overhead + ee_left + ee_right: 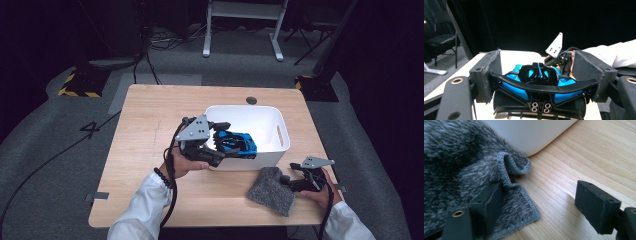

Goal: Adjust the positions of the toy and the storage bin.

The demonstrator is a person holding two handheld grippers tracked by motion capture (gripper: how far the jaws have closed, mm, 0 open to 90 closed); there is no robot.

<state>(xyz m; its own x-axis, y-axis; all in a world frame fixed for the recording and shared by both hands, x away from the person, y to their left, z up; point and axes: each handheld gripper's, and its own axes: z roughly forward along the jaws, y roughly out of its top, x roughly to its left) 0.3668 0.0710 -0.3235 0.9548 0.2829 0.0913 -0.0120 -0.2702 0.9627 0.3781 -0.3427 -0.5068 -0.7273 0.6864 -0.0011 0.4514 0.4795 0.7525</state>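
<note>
Though glossy, angular blue toy car (537, 83)

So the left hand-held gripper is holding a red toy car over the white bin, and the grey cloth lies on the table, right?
Not quite: the toy car in the left hand-held gripper is blue and black, as the left gripper view shows. The white bin and grey cloth are as described.

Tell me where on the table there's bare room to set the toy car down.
Bare wood lies left of the white bin out to the table edge, and along the far edge behind the bin. The near right is crowded: the grey cloth and the right tongs. The left tongs hold the toy car at the bin's near wall.
</note>
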